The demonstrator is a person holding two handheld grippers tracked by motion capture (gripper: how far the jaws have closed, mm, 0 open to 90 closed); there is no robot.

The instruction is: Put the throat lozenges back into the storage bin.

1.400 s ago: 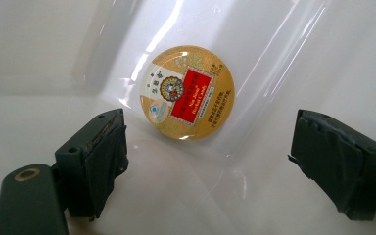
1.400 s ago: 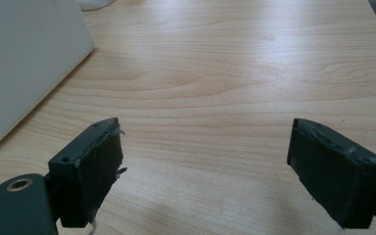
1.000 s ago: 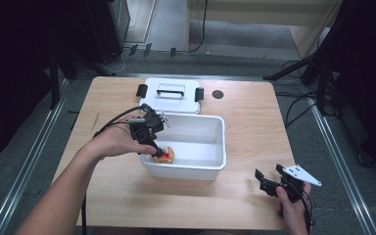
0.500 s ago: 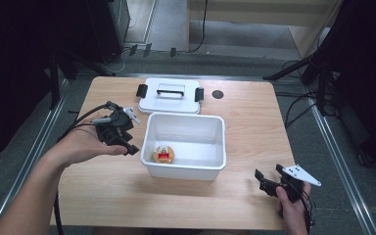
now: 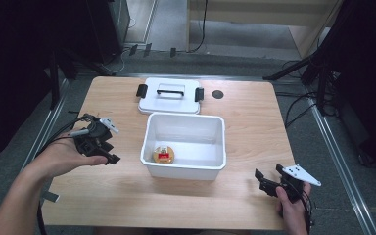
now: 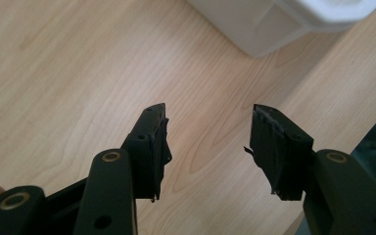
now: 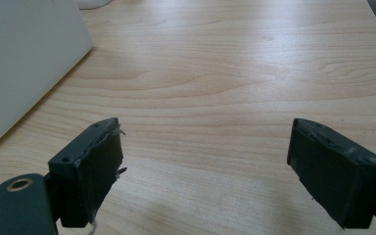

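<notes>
A white plastic bin (image 5: 186, 169) stands in the middle of the wooden table, and a small round yellow and red object (image 5: 163, 154) lies in its near left corner. Its white lid (image 5: 169, 95) with black clips lies flat behind it. My left gripper (image 5: 108, 153) hovers over the table to the left of the bin, open and empty. In the left gripper view a corner of the bin (image 6: 274, 29) shows beyond the spread jaws (image 6: 208, 142). My right gripper (image 5: 269, 181) rests near the front right edge, open and empty. The bin's wall (image 7: 24, 58) stands left of my right gripper (image 7: 205, 161).
A small dark hole (image 5: 218, 94) marks the tabletop right of the lid. Black cables run from the left gripper over the table's left edge (image 5: 54, 142). Bare wood lies to the right of the bin and along the front edge.
My left gripper has pulled out of the bin and moved left and toward the near side, leaving the yellow and red object inside. The right gripper has stayed put.
</notes>
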